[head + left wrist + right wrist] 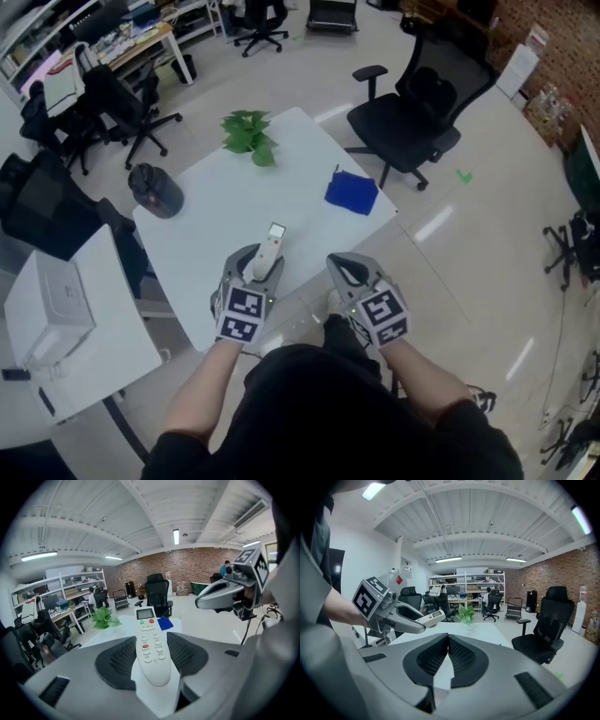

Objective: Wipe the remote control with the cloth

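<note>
Counter (309, 155): white, stood in an office.
Cloth (352, 192): blue, lay at counter's right corner.
Remote control (271, 246): was pinched by fingers of left gripper (255, 264), above counter's near edge.
Right gripper (342, 267): fingers pressed together, empty.

Left gripper (258, 261) and right gripper (343, 270): light grey moulded shells, each jaw broad, rounded and tapering to its tip. Inner jaw faces carry black pads (425, 662) with a fine dotted mesh texture. Behind the jaws, each unit bears a white cube (242, 315) printed with black square markers. Operator wears a black top (328, 412); forearms uncovered.
</note>
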Available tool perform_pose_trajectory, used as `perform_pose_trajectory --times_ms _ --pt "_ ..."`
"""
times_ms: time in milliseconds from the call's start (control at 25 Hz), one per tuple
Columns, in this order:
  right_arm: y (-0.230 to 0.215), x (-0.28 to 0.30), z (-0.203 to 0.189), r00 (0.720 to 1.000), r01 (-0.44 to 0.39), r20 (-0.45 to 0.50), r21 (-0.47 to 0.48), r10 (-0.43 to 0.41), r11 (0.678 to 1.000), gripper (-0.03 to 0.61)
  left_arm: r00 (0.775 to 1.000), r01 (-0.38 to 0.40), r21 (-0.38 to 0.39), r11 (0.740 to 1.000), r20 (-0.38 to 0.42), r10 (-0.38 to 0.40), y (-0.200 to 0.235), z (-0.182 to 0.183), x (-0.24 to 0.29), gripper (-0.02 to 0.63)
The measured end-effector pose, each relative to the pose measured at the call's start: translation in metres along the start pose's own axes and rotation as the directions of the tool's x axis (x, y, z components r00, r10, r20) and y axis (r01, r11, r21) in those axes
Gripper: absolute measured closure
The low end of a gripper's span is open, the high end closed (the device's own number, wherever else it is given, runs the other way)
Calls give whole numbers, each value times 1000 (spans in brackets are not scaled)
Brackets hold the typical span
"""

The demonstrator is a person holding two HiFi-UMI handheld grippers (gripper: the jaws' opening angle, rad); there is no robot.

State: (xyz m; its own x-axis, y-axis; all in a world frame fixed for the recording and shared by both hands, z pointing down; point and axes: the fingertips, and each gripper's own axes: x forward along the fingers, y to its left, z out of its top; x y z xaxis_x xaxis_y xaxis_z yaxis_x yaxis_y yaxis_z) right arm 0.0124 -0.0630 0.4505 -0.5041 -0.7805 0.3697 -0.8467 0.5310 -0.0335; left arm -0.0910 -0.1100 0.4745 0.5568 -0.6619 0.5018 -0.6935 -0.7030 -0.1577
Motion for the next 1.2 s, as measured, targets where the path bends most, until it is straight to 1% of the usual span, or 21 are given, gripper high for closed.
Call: perform_pose_trajectory --times_ms 160,320,480,520,600,640,680,760,880,1040,1200 --pt "17 -10 0 1000 6 -1 -10 -6 1000 588 1000 4 -10 1000 22 -4 -9 -3 -24 403" --pt "13 -14 -2 1000 6 -9 -6 -6 1000 588 1000 2 -20 1000 24 -2 -15 -2 -26 403" --pt "-11 -12 -3 1000 3 -25 -13 -4 1000 586 1000 -12 -28 1000 13 12 -20 6 -11 403" --pt "-20 -9 -4 1000 0 -28 -17 0 1000 560 1000 -16 -28 999 8 16 -21 10 -6 403" --pt "-44 1 -5 1000 -12 -26 -15 12 1000 558 1000 -24 -28 999 -3 23 -24 17 7 403" --pt "-58 8 -7 999 -16 -29 -5 16 1000 541 1000 -27 -30 999 -11 26 -26 20 15 403" --pt "-74 16 -10 999 -16 -39 5 17 1000 506 999 -30 -33 999 -20 30 -28 23 23 403" --pt "-111 35 -20 996 -7 -86 1 7 1000 403 998 -42 -39 998 -41 41 -31 28 39 403" --pt "-161 68 -33 988 -1 -155 -30 -4 1000 326 995 -68 -48 997 -79 64 -32 34 60 403" --pt "-213 116 -64 970 -18 -245 -62 3 998 259 987 -103 -61 993 -129 95 -29 37 84 403" --pt "-248 162 -109 933 -52 -359 -75 21 996 192 979 -136 -81 987 -166 121 -29 38 103 403"
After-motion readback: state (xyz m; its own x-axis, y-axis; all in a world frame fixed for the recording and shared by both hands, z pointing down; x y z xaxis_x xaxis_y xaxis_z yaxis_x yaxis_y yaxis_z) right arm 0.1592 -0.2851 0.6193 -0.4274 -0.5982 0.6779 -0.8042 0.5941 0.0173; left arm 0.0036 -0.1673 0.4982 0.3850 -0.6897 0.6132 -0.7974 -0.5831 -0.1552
